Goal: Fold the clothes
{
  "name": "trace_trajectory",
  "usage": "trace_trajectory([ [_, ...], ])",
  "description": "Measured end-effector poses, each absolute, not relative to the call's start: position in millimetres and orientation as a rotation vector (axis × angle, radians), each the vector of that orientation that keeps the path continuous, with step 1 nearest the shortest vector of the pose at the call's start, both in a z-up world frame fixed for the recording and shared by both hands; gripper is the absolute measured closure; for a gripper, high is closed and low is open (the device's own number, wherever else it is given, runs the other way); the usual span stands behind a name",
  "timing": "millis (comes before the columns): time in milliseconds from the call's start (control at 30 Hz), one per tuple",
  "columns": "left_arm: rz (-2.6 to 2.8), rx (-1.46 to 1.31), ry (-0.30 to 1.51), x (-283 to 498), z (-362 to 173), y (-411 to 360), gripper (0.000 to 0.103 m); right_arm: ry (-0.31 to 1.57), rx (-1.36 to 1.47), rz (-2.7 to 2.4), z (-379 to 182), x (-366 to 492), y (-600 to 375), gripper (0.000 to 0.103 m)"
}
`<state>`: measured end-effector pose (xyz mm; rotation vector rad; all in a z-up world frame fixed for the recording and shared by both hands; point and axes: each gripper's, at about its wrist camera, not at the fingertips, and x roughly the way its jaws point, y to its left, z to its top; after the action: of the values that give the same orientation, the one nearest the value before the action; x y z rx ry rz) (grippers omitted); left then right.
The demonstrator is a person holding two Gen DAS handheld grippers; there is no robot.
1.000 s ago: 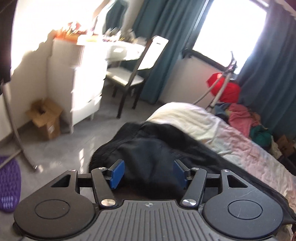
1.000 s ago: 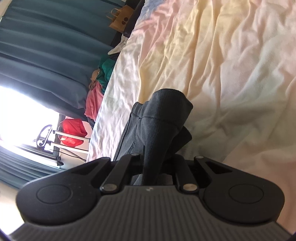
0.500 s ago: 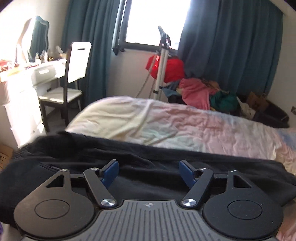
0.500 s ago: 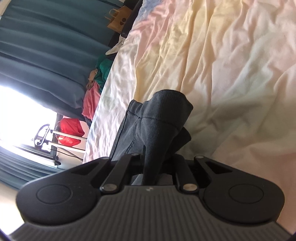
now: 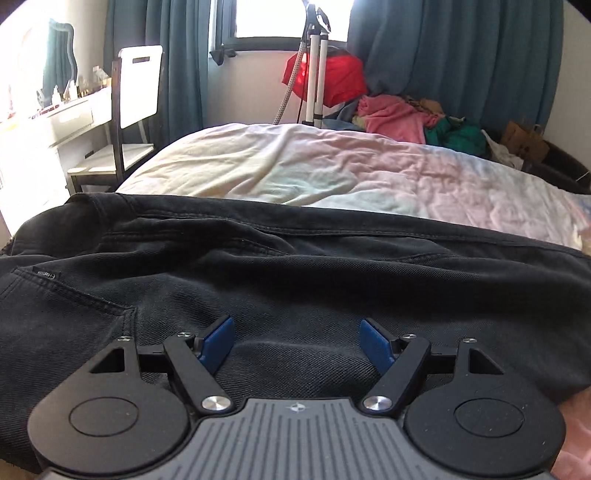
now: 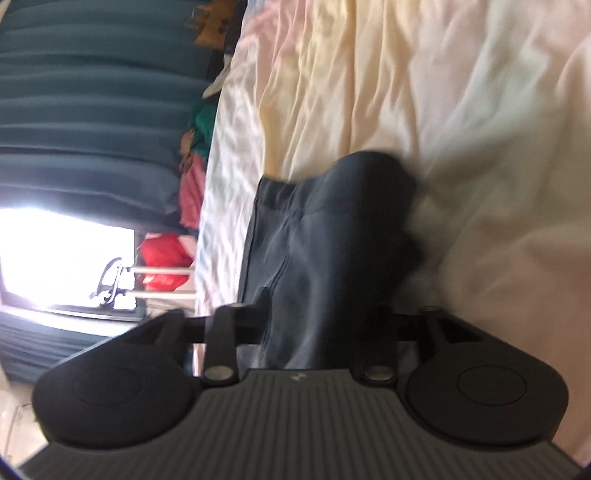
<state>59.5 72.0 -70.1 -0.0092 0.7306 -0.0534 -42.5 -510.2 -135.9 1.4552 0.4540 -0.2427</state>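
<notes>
Black jeans (image 5: 295, 266) lie spread across the bed (image 5: 332, 173), unfolded — folding looks barely begun. Left gripper (image 5: 297, 338) released, denim just beneath its blue pads. Right gripper (image 6: 321, 325) — blurred; whether it clenches the jeans' end, I cannot tell.

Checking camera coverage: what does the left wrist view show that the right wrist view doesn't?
Left wrist only: the open left claw with blue pads over the spread black denim garment, its pocket seam and label, a white chair, and a white dressing table.

Right wrist only: the right claw, blurred, with a bunched end of that garment between its fingers.

Both: the pale crumpled bedsheet, teal curtains, the bright window, a red bag, and a pink-and-green clothes pile.
</notes>
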Motion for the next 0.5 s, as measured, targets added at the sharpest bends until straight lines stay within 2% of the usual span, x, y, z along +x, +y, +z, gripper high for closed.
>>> trace_trajectory([
  [167,-0.045,-0.023,0.724,59,-69,73,0.026,0.520,1.396,-0.216,-138,-18,-498,0.052],
  [367,-0.046,-0.069,0.710,54,-67,76,0.026,0.351,1.315,-0.176,-115,-10,-493,0.051],
  [500,-0.040,-0.053,0.709,54,-68,72,0.026,0.360,1.321,-0.196,-118,-9,-493,0.051],
])
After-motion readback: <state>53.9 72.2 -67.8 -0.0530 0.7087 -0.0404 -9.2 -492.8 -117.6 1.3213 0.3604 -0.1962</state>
